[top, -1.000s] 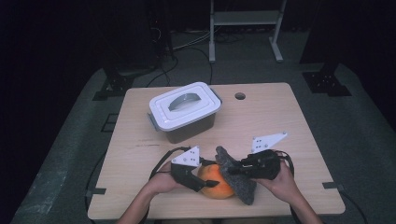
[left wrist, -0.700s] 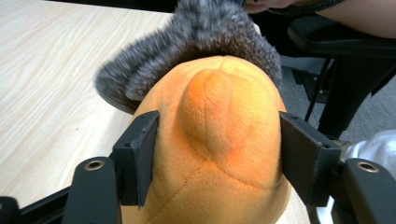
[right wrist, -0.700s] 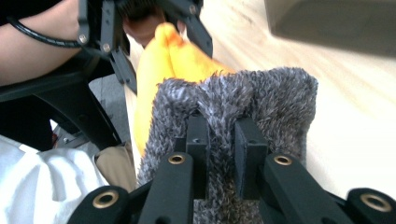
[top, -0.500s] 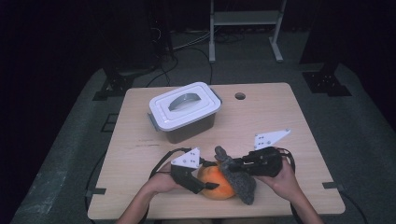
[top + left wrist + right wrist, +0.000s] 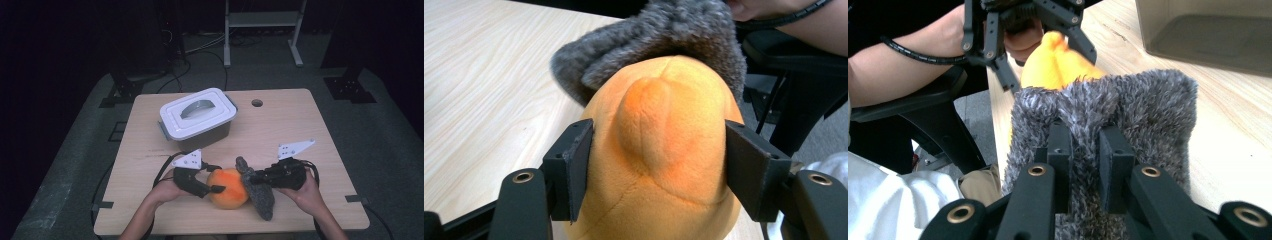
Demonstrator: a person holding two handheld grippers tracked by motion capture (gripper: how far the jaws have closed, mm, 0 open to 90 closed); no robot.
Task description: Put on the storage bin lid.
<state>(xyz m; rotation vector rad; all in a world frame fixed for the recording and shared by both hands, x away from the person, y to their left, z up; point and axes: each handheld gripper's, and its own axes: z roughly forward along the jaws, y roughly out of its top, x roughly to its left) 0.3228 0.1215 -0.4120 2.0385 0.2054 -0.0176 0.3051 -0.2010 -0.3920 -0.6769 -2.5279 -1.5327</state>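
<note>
An orange plush ball (image 5: 227, 187) lies near the table's front edge, with a grey fuzzy cloth (image 5: 261, 196) draped against its right side. My left gripper (image 5: 217, 189) comes in from the left. In the left gripper view its jaws press both sides of the orange plush (image 5: 664, 150), and the grey cloth (image 5: 664, 35) sits behind it. My right gripper (image 5: 254, 178) comes in from the right. In the right gripper view, that gripper (image 5: 1085, 150) is shut on a fold of the grey cloth (image 5: 1148, 100), with the orange plush (image 5: 1058, 65) just beyond.
A grey storage box with a white handled lid (image 5: 197, 120) stands closed at the back left of the wooden table (image 5: 290, 125). A small round hole (image 5: 257, 103) is near the far edge. A person's hands hold both grippers at the front edge.
My right gripper has drifted slightly to the right with the grey cloth in it. The left gripper and the orange plush have stayed almost still.
</note>
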